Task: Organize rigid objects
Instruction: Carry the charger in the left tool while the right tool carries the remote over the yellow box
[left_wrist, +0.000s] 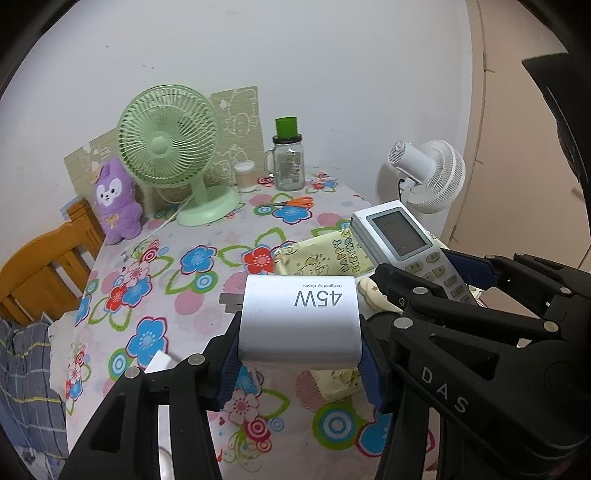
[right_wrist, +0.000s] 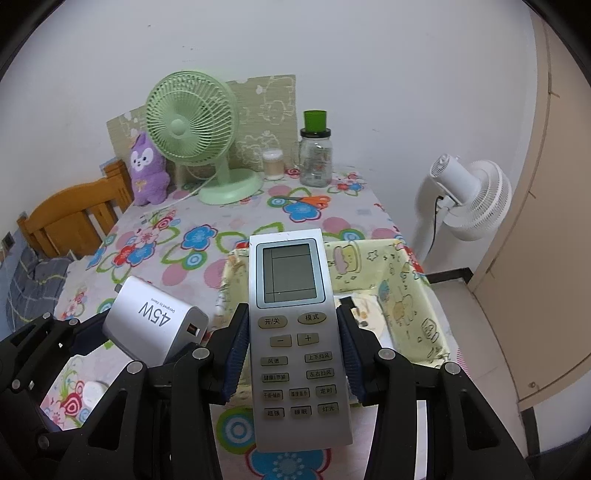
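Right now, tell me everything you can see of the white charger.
The white charger is a smooth, rounded plastic block, printed "45W" with small maker's text beside it. Metal plug prongs stick out of one end; the right wrist view shows an orange USB port on the other end. The left gripper clamps it between blue pads, lifted above the floral tablecloth, left of the remote.

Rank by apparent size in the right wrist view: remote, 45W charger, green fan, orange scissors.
1. remote, though held closest to the camera, so inflated
2. green fan
3. 45W charger, also close; near the fan in apparent size, so that order is unsure
4. orange scissors
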